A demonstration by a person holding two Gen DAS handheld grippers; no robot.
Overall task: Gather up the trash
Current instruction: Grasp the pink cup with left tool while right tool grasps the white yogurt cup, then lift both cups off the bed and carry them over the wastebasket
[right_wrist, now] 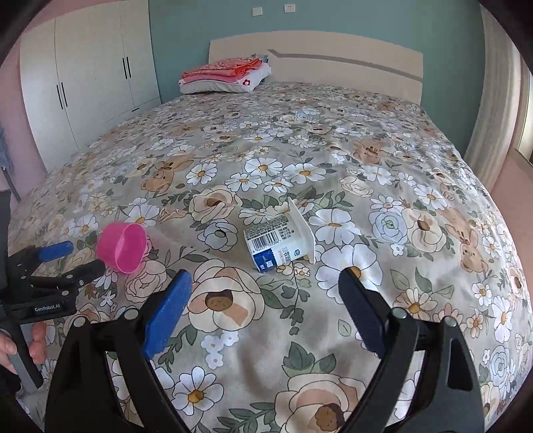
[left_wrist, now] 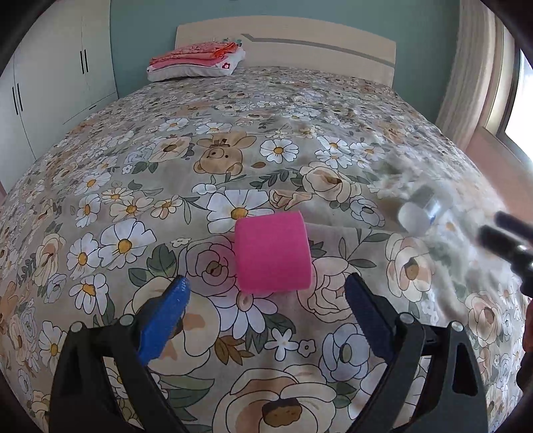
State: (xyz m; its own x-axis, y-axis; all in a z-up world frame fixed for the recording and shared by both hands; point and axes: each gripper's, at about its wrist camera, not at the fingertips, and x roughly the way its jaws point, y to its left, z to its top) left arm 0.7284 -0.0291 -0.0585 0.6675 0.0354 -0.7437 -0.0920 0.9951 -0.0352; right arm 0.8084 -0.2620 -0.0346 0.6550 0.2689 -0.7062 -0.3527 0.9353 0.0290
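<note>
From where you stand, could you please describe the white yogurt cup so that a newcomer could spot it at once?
Start at the bed with the floral bedspread and look to its near end. The yogurt cup lies there on its side, to the right of a pink cup. Only it is white, with a barcode and a blue label.

Bed [right_wrist: 333, 140], floral cover: one.
Headboard [right_wrist: 333, 63]: one.
Pink cup [right_wrist: 125, 246], lying on its side: one.
White yogurt pot [right_wrist: 283, 239] with barcode label, lying on its side: one.
Pillow [right_wrist: 220, 85] at the head of the bed: one.
Stack of folded pink and orange cloth [right_wrist: 226, 68] on the pillow: one; the number of pieces cannot be told.
Wardrobe [right_wrist: 90, 73]: one, four dark handles showing.
Wall plates [right_wrist: 257, 11] above the headboard: two.
Curtain [right_wrist: 493, 110]: one.
Hand-held tools: two, the left tool [left_wrist: 266, 293] and the right tool [right_wrist: 266, 289], each with two fingers.
</note>
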